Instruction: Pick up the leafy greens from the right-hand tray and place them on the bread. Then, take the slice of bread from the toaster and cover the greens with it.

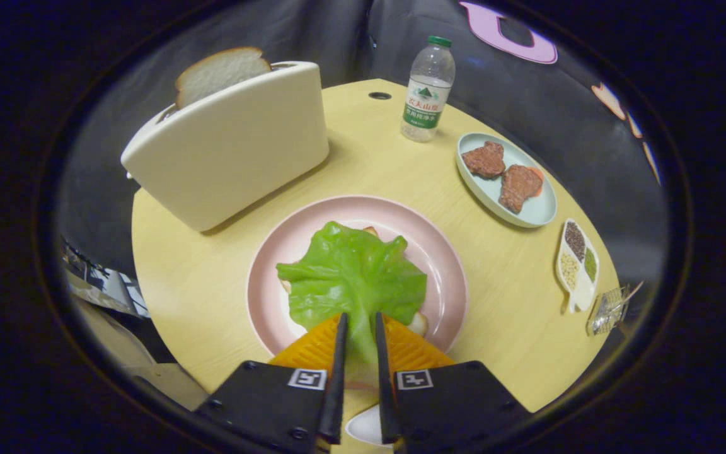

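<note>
Fingers (359, 331) nearly closed, pinching lettuce (353, 274) edge over bread (418, 323); release flat, centred, then go far-left for toaster (230, 148) slice (219, 72).

Green lettuce leaf (353, 277) lies spread over plated bread (418, 323).

The gripper (360, 323) stood with fingers a narrow gap apart over the lettuce leaf (351, 274) on the pink plate (275, 302). Bare worktop (388, 157) lay open between plate and toaster (230, 148). To the right, the water bottle (427, 88), meat tray (536, 211) and seasoning dish (578, 284) crowded the rim.
</note>
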Available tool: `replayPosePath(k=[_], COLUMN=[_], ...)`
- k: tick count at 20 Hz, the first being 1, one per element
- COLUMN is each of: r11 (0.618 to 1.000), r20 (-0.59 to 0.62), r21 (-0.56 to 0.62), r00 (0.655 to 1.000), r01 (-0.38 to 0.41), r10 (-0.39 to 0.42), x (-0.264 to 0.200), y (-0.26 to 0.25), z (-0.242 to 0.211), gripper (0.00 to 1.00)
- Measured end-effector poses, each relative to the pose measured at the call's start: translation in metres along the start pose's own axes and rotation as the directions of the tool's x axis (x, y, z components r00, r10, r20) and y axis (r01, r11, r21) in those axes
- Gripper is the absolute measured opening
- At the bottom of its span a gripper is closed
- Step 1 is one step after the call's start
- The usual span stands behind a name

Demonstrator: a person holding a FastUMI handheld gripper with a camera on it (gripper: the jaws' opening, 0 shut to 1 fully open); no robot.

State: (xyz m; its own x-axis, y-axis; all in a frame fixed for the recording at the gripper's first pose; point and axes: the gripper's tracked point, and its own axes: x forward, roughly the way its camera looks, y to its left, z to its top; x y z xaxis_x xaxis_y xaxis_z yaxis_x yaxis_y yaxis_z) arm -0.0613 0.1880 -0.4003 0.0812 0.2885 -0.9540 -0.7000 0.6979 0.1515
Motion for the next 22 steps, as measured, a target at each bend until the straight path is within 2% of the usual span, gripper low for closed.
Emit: replayPosePath(k=[6, 9, 13, 19, 22], r11=[0.999, 0.997, 0.991, 0.943, 0.934], r20=[0.045, 0.090, 0.203, 0.317, 0.326], r21=[0.025, 0.071, 0.132, 0.275, 0.295], r00=[0.999, 0.995, 0.979, 0.944, 0.940], r01=[0.026, 0.026, -0.013, -0.185, -0.203], r10=[-0.027, -0.032, -0.014, 0.093, 0.102], x=[-0.020, -0.039, -0.080, -0.121, -0.125], y=[0.001, 0.005, 0.019, 0.064, 0.078], z=[0.012, 0.034, 0.097, 0.185, 0.211], gripper=[1.00, 1.00, 1.00, 0.99, 0.98])
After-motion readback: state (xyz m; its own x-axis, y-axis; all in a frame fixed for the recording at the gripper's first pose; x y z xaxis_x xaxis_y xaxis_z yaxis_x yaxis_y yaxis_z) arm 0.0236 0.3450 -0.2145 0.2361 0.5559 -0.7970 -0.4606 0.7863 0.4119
